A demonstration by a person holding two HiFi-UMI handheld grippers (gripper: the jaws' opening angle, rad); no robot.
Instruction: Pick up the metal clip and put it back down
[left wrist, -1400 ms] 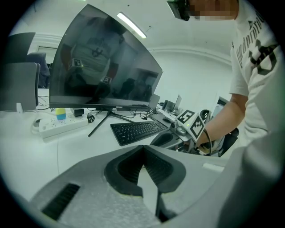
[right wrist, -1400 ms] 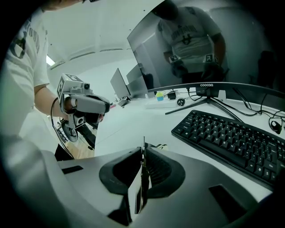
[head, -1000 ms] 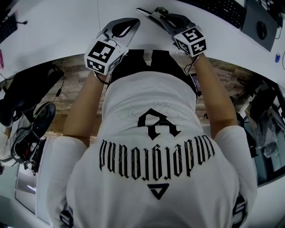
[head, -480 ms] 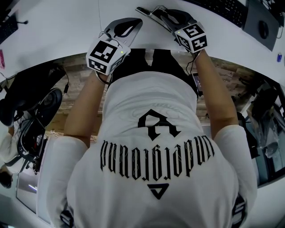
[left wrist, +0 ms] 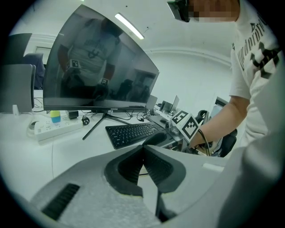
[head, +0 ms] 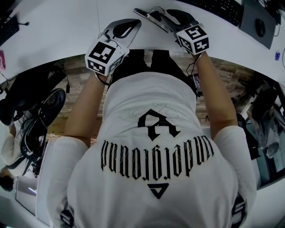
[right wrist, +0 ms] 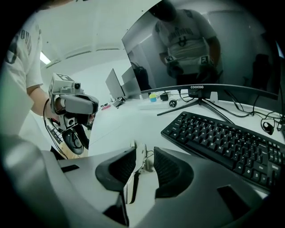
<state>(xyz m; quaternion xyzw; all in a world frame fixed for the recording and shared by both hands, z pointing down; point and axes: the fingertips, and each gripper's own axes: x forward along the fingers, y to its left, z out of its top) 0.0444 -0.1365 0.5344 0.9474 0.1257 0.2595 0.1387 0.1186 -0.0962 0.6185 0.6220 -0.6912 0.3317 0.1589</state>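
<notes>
The metal clip [right wrist: 140, 156] sits between my right gripper's [right wrist: 145, 150] jaws, leaning against the left pad with a gap to the right pad. Those jaws are opening, low over the white desk [right wrist: 120, 124]. In the head view the right gripper [head: 147, 12] reaches over the desk's near edge with its marker cube [head: 192, 39] behind it. My left gripper [left wrist: 143, 147] is shut with nothing between its pads. It hovers beside the right one, at the left in the head view [head: 132, 23].
A black keyboard [right wrist: 227, 138] lies right of the right gripper, under a dark monitor [right wrist: 200, 53] on a stand. A white power strip [left wrist: 53, 128] lies at the far left of the desk. A mouse [head: 260, 29] sits at the head view's top right.
The right gripper has shifted slightly farther over the desk. The left gripper has hardly moved.
</notes>
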